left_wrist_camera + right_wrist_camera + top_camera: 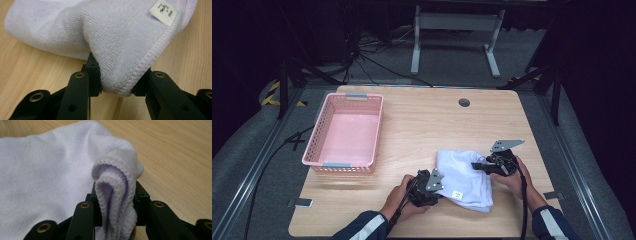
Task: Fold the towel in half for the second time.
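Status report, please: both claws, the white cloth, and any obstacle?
Left claw shut on white cloth edge, near its label. Right claw shut on a bunched corner. Cloth partly folded on table. Pink basket apart, left; nothing in the way.

A white cloth (464, 177) lies folded on the wooden bench (422, 125), near the front edge and right of the middle. A small white label (456, 194) shows on its front part. The left tool (433, 189), held in the person's left hand (404, 197), meets the cloth at its front left edge. The right tool (477, 165), held in the right hand (512, 177), meets the cloth at its right edge. Whether the jaws are clamped cannot be told from here. A pink basket (345, 133) stands near the bench's left edge, well apart from the cloth. A dark round hole (464, 102) sits near the far edge.
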